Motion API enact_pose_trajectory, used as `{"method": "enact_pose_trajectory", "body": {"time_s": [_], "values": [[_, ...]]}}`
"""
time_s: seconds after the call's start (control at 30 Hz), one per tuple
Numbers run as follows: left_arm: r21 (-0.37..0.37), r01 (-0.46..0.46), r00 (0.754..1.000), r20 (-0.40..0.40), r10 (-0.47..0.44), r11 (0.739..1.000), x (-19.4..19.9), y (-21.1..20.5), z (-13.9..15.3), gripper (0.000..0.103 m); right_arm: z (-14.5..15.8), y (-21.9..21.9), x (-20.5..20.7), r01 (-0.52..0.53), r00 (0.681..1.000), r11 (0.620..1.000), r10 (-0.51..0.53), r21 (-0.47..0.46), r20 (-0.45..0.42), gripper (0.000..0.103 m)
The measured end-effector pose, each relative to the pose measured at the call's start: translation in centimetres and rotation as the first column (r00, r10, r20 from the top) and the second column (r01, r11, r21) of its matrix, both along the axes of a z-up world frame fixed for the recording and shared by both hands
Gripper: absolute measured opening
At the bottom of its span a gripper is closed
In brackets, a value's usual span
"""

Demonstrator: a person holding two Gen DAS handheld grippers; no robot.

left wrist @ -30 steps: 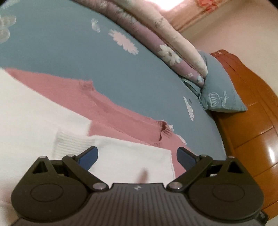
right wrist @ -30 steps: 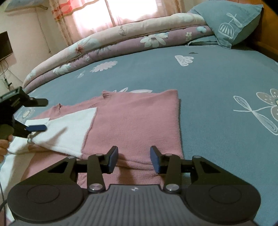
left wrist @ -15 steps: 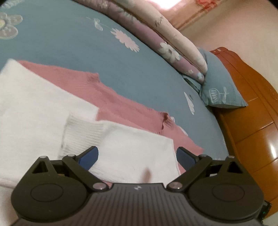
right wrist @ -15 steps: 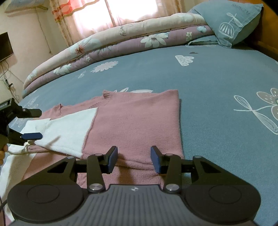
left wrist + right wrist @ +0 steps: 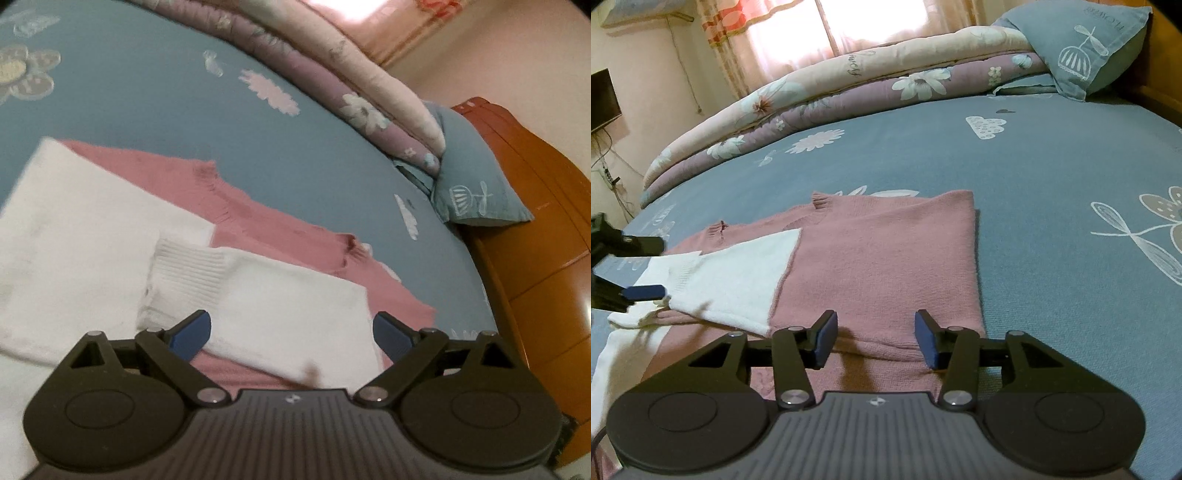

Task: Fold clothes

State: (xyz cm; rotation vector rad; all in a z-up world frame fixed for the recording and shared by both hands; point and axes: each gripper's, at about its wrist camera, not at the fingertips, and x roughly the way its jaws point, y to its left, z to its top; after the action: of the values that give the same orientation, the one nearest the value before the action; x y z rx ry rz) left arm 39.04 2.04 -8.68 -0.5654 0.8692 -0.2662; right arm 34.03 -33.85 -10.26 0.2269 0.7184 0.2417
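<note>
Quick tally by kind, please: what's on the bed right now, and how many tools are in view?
Sweater, pink with white sleeves: 1
Folded quilt: 1
Pillow: 1
Tools: 2, the left tool open, the right tool opening with only the sweater's hem below it
Total: 5

A home bedroom: a bed [image 5: 1052,177] (blue floral sheet), rolled quilt [image 5: 849,85] and curtained window [image 5: 820,29] at twelve o'clock.

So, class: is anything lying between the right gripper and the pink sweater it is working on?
Nothing visible. The right gripper sits directly over the pink sweater, its jaws opening; the white sleeve lies off to the side.
</note>
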Motion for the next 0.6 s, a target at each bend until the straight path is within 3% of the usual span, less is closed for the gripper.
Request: {"method": "enact_pose_trajectory", "body": {"time_s": [0.17, 0.3, 0.43, 0.6], "values": [[0.117, 0.026, 0.999, -0.030, -0.022, 0.993, -3.7, -1.1, 3.4, 0.095, 0.3, 0.7, -0.3, 0.003, 1.000, 0.999, -0.002, -0.032, 0.005, 0.057], [0.253, 0.095, 0.995, -0.052, -0.084, 0.963, -7.6, -3.0, 4.9, 0.095, 1.4, 0.8, -1.0, -0.002, 1.000, 1.000, 0.003, -0.023, 0.016, 0.063], [0.326, 0.150, 0.988, -0.078, -0.132, 0.933, -11.7, -4.4, 4.2, 0.095, 2.7, 0.1, -2.0, -0.018, 0.999, 0.999, 0.016, 0.048, 0.027, 0.063], [0.362, 0.191, 0.981, -0.104, -0.164, 0.912, -17.0, -5.0, 1.8, 0.095, 4.2, -2.0, -3.4, -0.048, 0.999, 0.982, 0.047, 0.180, 0.014, 0.068]]}}
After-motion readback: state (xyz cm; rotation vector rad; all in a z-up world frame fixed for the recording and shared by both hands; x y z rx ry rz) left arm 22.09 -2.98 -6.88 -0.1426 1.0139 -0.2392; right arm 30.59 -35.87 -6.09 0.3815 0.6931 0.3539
